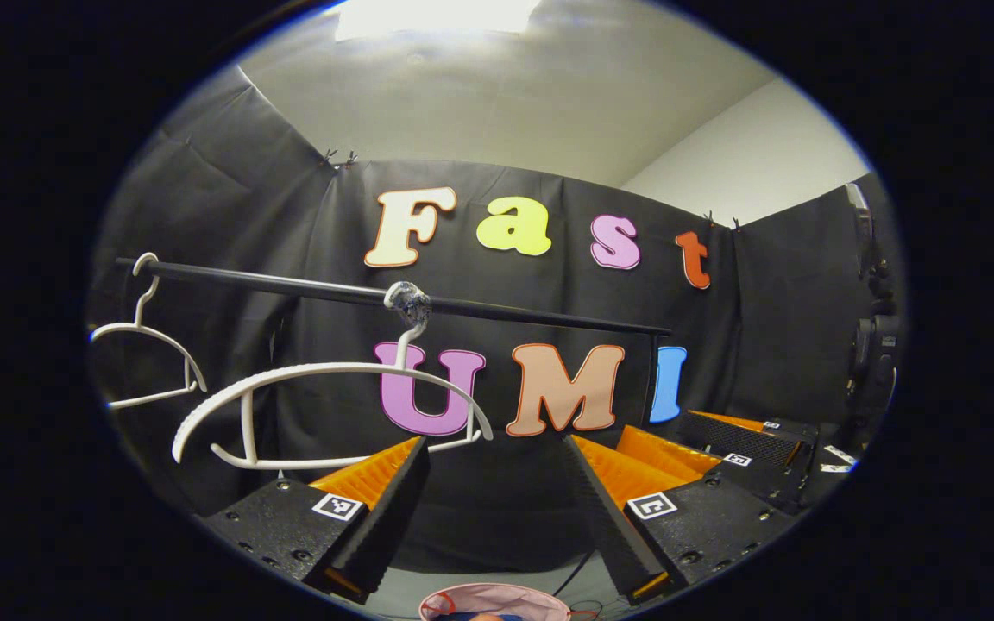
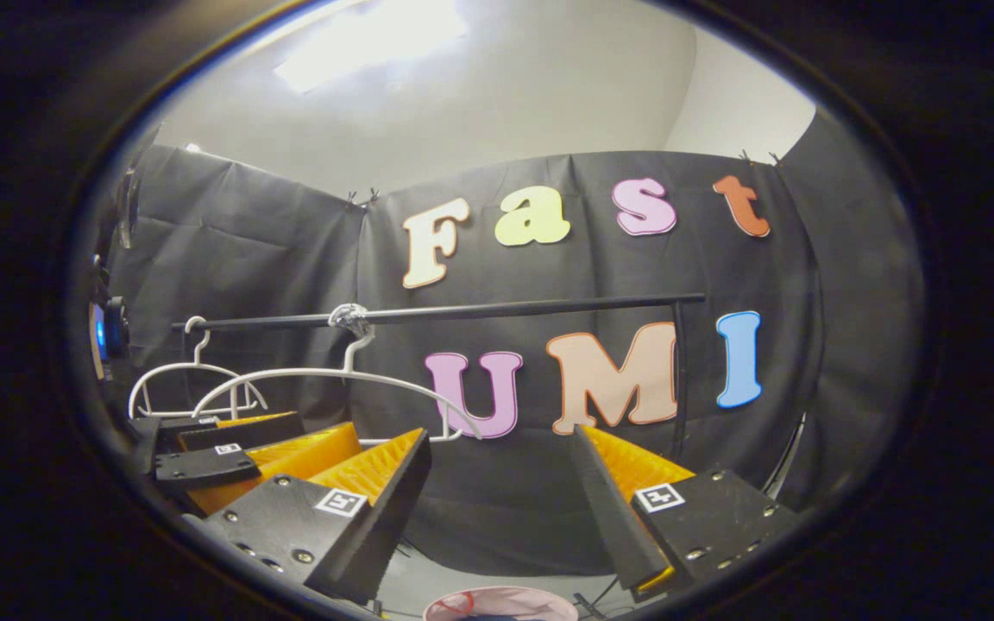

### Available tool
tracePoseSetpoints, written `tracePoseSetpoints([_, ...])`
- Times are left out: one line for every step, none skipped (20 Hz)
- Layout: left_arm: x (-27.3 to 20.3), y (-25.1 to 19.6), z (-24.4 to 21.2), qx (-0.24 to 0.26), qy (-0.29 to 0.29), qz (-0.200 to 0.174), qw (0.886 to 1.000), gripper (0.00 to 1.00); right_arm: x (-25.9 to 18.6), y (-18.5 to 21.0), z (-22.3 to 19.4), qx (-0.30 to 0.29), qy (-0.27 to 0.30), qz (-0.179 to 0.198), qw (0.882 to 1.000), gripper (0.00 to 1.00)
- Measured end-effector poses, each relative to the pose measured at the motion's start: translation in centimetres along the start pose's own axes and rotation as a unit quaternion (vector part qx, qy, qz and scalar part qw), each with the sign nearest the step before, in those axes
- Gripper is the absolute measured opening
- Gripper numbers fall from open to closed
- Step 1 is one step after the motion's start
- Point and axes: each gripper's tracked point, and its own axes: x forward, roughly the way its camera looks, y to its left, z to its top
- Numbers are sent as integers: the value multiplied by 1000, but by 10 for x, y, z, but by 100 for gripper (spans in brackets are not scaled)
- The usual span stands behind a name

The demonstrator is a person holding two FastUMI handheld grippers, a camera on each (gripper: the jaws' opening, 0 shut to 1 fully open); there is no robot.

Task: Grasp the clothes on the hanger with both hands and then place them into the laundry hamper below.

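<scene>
1. Both grippers are raised and level, facing the rail. The left gripper has its fingers spread wide with nothing between them. The right gripper is the same: wide apart, empty.
2. Two white hangers are on the rail. The near hanger hangs by a taped hook and is bare. The far hanger near the rail's end is also bare.
3. No clothes are visible on either hanger. Blue fabric shows inside the laundry hamper, whose pink rim sits directly below, at the bottom edge of both gripper views.
4. Judgement: the drop looks done, and the step in hand is clearing away.
5. To do it well: keep the fingers apart, draw both grippers straight back, and stay clear of the near hanger's arm so it does not swing.
</scene>
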Motion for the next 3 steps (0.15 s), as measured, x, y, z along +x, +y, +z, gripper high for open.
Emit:
tracePoseSetpoints([0, -1, 3, 3, -3, 2, 1000, 96, 0, -3, 2, 1, -2, -1, 1000, 94])
tracePoseSetpoints([-1, -3, 7, 6, -6, 2, 1000, 98, -2, -5, 5, 2, -5, -4, 1000, 97])
tracePoseSetpoints([0, -6, 9, 9, -8, 2, 1000, 96, -4, -9, 7, 1, -6, -5, 1000, 94])
